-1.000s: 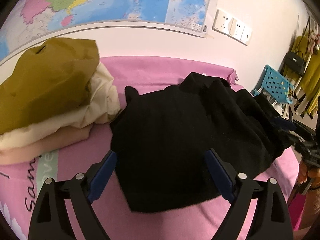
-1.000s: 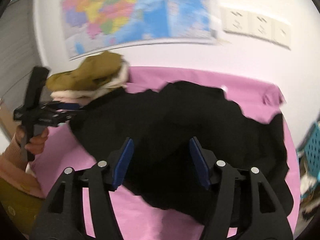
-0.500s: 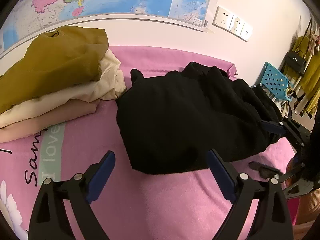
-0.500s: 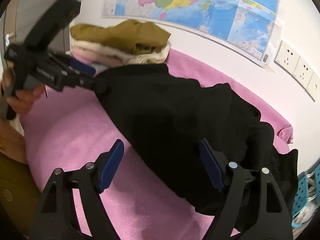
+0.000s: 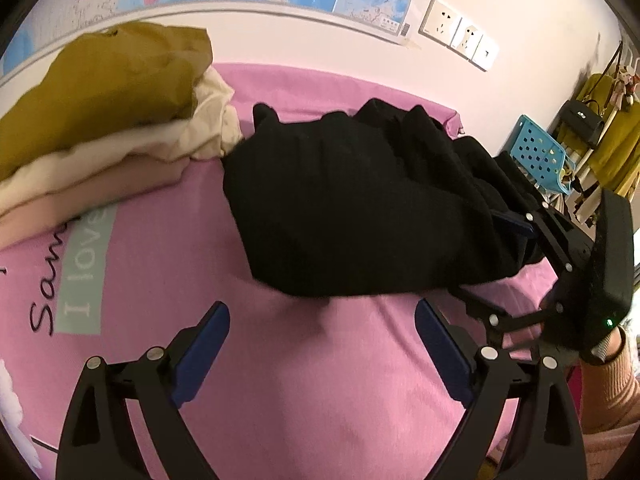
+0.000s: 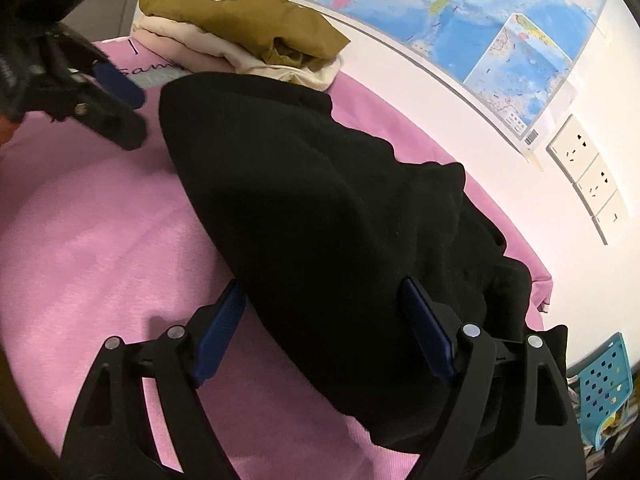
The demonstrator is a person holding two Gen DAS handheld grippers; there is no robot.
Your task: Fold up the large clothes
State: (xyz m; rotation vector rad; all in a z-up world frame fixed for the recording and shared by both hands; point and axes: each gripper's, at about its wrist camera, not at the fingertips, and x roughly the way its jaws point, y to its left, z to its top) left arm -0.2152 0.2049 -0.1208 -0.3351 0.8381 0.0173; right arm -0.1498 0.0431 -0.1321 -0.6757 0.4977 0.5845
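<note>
The right claw [image 6: 320,320], its blue-padded jaws spread wide and gripping nothing, straddles the near end of a black garment [image 6: 320,200] bunched on a pink bedsheet [image 6: 100,240]; cloth lies between and over the jaws, though whether the pads touch it cannot be told. From this claw the garment's long axis runs straight ahead and away, toward a stack of folded clothes [image 6: 240,28] by the wall. The left claw [image 5: 320,344], likewise spread and empty, hangs over bare sheet just short of the garment's long side edge, so from that side the black bundle [image 5: 360,208] lies broadside, stretching left to right. The right claw [image 5: 516,224], seen in the left view, sits at the bundle's right end. Of the two, the right claw appears the nearer to cloth and better placed to pinch an end; the left would need to move forward to meet the edge.
</note>
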